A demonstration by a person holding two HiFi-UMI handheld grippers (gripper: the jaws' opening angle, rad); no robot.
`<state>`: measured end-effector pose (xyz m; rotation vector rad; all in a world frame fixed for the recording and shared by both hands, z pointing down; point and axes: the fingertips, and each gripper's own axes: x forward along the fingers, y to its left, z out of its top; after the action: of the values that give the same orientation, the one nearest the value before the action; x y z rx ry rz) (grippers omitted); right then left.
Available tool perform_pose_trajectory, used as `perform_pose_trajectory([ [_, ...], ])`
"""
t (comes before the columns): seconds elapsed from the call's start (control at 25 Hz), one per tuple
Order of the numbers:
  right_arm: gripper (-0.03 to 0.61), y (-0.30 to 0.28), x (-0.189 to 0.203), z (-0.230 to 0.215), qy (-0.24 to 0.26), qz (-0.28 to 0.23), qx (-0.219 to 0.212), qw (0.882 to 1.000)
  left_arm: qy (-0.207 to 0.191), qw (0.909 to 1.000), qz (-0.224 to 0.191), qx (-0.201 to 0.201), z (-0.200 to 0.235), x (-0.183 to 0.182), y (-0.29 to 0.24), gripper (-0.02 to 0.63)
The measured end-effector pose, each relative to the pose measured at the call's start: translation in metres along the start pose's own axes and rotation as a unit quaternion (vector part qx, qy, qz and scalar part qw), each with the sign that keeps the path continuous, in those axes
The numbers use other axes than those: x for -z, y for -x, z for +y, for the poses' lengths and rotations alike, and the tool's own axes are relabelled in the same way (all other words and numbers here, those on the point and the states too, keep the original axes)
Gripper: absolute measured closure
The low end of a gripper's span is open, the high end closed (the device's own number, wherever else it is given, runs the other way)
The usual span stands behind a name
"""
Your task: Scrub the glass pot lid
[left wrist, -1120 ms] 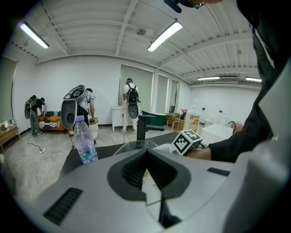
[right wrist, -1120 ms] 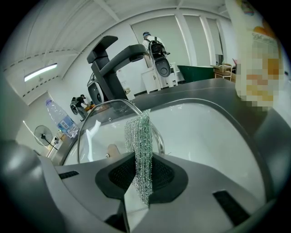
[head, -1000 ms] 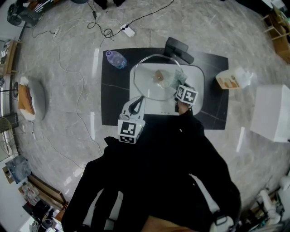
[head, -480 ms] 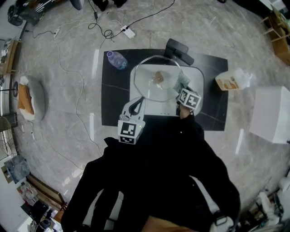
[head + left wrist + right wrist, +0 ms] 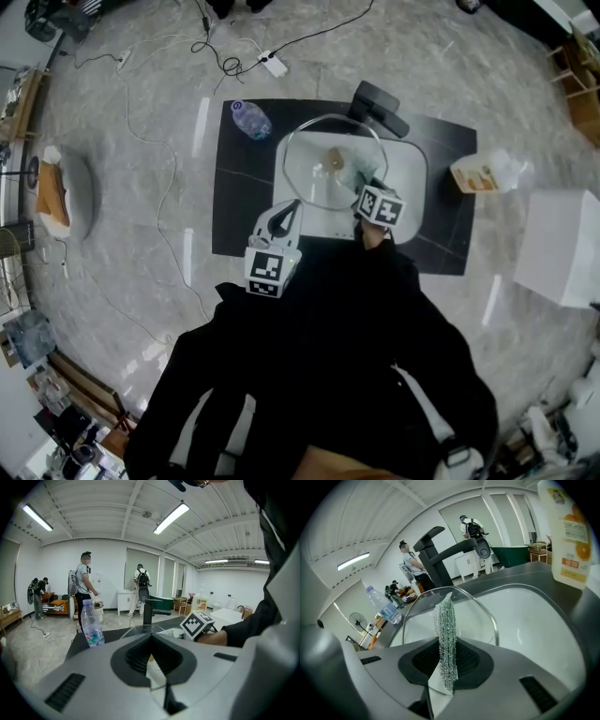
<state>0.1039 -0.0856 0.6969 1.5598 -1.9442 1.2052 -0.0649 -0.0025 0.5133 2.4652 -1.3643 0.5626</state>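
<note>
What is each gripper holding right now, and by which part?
The left gripper is shut on the glass lid at its near rim. The right gripper pinches a sparkly scrub cloth by its lower edge, the rest standing up.

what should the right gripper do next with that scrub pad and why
Probably press the scrub pad flat onto the glass lid and sweep across it. The right gripper is shut on the pad, which points at the lid's face; the left gripper is shut on the lid's rim, holding it over the sink.
</note>
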Motion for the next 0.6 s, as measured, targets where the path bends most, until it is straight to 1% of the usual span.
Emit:
perform_pose_trajectory([
  [0.16, 0.512, -0.012, 0.001, 0.029, 0.008, 0.003, -0.033, 0.999, 0.001, 1.0000, 0.003, -0.005, 0.002, 0.004, 0.004, 0.619],
  [0.36, 0.512, -0.027, 0.014, 0.066, 0.017, 0.022, -0.065, 0.997, 0.000, 0.9999, 0.007, -0.010, 0.005, 0.006, 0.009, 0.619],
  [0.52, 0.512, -0.037, 0.028, 0.098, -0.001, 0.043, -0.117, 0.992, 0.002, 0.9998, 0.010, -0.015, 0.007, 0.008, 0.012, 0.620],
  [0.6, 0.512, -0.044, 0.035, 0.108, -0.011, 0.054, -0.134, 0.990, 0.004, 0.9998, 0.010, -0.017, 0.009, 0.008, 0.011, 0.619],
])
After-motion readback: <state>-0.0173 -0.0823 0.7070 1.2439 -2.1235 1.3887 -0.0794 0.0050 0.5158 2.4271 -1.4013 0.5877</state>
